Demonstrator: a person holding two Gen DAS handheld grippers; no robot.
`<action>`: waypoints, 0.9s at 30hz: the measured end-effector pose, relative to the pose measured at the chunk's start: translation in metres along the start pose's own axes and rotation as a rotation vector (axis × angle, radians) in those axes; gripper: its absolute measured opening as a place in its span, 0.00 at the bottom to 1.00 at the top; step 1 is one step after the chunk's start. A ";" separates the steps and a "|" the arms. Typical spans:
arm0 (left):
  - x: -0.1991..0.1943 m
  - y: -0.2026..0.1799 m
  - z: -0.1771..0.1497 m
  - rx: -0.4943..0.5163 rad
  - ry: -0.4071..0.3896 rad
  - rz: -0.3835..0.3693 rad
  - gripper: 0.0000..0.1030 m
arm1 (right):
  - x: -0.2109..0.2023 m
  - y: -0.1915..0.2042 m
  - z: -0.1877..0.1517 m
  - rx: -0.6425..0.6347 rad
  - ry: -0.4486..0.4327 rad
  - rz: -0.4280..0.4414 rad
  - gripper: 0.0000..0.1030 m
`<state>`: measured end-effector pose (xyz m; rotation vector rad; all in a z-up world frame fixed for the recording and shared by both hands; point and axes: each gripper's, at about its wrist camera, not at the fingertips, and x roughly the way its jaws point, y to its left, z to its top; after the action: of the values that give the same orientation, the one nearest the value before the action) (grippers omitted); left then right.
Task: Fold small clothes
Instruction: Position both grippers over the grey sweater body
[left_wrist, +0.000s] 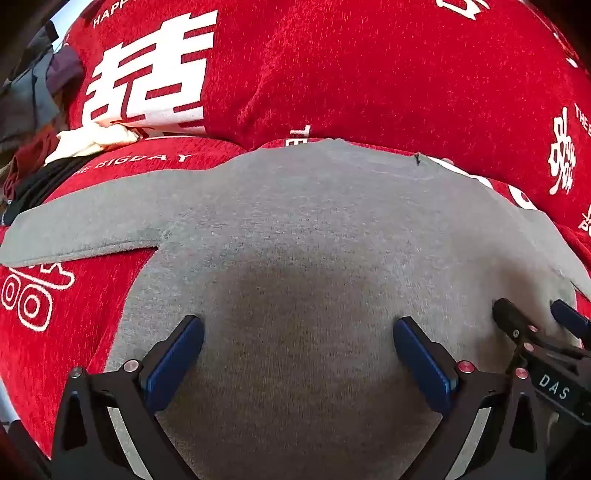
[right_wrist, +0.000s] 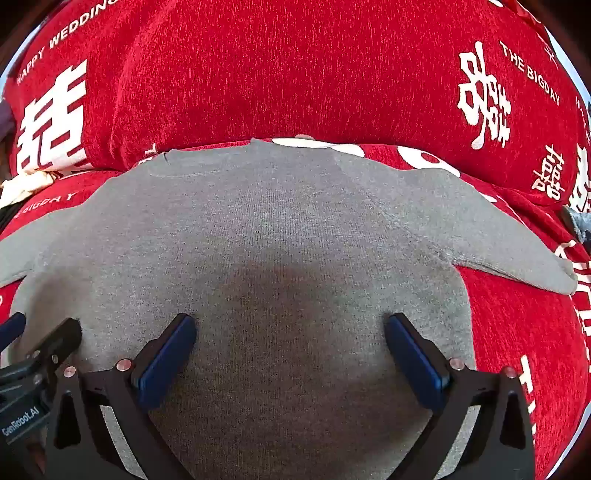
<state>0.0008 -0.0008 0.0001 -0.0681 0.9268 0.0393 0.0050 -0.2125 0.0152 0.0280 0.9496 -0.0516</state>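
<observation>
A small grey long-sleeved top (left_wrist: 295, 221) lies spread flat on a red sofa seat, collar at the far side, sleeves out to both sides. It also shows in the right wrist view (right_wrist: 280, 229). My left gripper (left_wrist: 298, 328) is open and empty, hovering over the top's lower body. My right gripper (right_wrist: 291, 326) is open and empty over the same area, just right of the left one. The right gripper also shows at the right edge of the left wrist view (left_wrist: 532, 314). The left gripper's fingers (right_wrist: 55, 336) show at the left edge of the right wrist view.
The sofa cover (left_wrist: 332, 74) is red with white characters and lettering; its back cushion (right_wrist: 295, 74) rises just behind the collar. A heap of other clothes (left_wrist: 55, 147), white, dark and maroon, lies at the far left. A grey-blue item (right_wrist: 576, 221) sits at the right edge.
</observation>
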 end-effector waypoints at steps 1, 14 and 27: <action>0.000 -0.001 0.001 0.009 0.007 0.005 1.00 | 0.000 0.000 0.000 0.000 0.000 0.000 0.99; 0.004 0.001 0.008 0.004 0.095 0.005 1.00 | -0.001 0.000 0.001 -0.027 0.053 0.023 0.99; -0.013 -0.010 0.020 -0.006 0.134 -0.048 1.00 | -0.021 -0.006 0.006 -0.073 0.060 0.032 0.99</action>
<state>0.0099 -0.0090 0.0231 -0.0994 1.0583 -0.0068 -0.0026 -0.2178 0.0356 -0.0227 1.0106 0.0139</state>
